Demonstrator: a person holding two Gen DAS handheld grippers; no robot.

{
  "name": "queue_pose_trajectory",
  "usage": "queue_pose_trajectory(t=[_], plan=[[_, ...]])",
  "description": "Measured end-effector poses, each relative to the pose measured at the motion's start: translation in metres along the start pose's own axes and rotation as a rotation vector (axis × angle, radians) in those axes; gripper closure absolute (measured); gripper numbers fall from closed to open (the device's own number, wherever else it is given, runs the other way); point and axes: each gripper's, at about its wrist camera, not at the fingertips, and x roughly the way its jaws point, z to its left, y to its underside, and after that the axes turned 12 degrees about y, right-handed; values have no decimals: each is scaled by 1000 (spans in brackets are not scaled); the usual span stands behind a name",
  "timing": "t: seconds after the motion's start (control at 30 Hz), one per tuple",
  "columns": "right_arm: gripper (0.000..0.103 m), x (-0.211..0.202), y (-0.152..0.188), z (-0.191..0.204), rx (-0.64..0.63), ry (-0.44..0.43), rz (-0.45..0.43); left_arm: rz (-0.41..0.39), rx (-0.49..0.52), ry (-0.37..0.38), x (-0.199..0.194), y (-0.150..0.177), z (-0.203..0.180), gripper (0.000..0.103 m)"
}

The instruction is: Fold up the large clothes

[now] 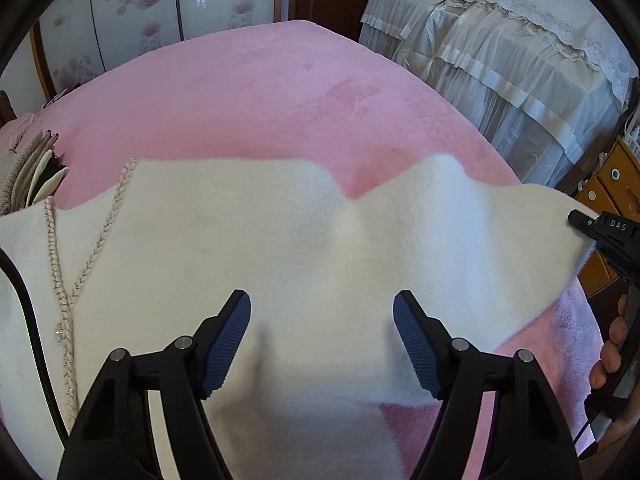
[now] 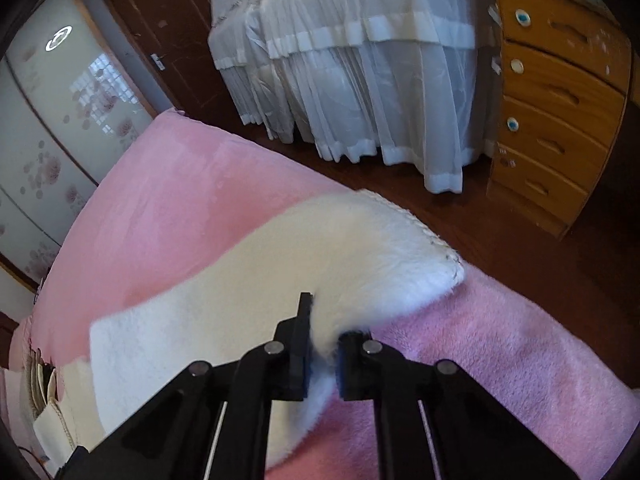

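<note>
A large fluffy white garment [image 1: 256, 240] with braided trim lies spread on a pink blanket [image 1: 260, 96]. My left gripper [image 1: 322, 312] is open, its blue-padded fingers hovering just above the garment's near middle, holding nothing. My right gripper [image 2: 324, 344] is shut on a fold of the white garment [image 2: 288, 264] near its right end, by the stitched hem, and lifts that part off the blanket [image 2: 460, 360]. The right gripper also shows at the right edge of the left wrist view [image 1: 600, 228], pinching the garment's corner.
A stack of folded clothes [image 1: 36, 172] sits at the blanket's left edge. A bed with a white lace skirt [image 1: 500, 64] stands behind right. A wooden chest of drawers [image 2: 556, 112] stands at the right, over a dark wood floor [image 2: 520, 240]. A brown door [image 2: 160, 40] and sliding floral panels [image 1: 132, 16] lie beyond.
</note>
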Motion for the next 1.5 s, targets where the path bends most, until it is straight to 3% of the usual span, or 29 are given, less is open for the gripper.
queue_pose_trajectory(t=[0.17, 0.3, 0.43, 0.57, 0.67, 0.83, 0.93, 1.2, 1.27, 1.33, 1.4, 1.5], plan=[[95, -84, 8, 78, -223, -162, -152, -60, -44, -1, -51, -3, 44, 30], [95, -129, 43, 151, -412, -282, -196, -96, -92, -32, -86, 2, 94, 30], [95, -126, 98, 210, -573, -318, -153, -110, -162, -36, -100, 12, 143, 30], [86, -92, 171, 246, -730, -242, -70, -55, -193, -7, -88, 27, 169, 30], [67, -68, 204, 246, -789, -214, 11, -13, -199, 66, -74, 37, 174, 30], [47, -91, 199, 210, -725, -300, 4, 36, -216, 241, -52, 38, 164, 30], [45, -108, 189, 190, -695, -306, -34, 61, -242, 324, -35, 39, 158, 30], [45, -114, 172, 148, -617, -313, 0, 92, -374, 447, 18, 42, 155, 31], [45, -107, 173, 141, -611, -298, 18, 81, -391, 458, 26, 40, 152, 47], [45, -97, 175, 135, -599, -295, 55, 96, -412, 470, 36, 35, 148, 93], [45, -86, 179, 130, -585, -294, 102, 94, -410, 454, 36, 29, 142, 95], [45, -69, 185, 130, -558, -300, 168, 35, -292, 391, 11, 13, 121, 97]])
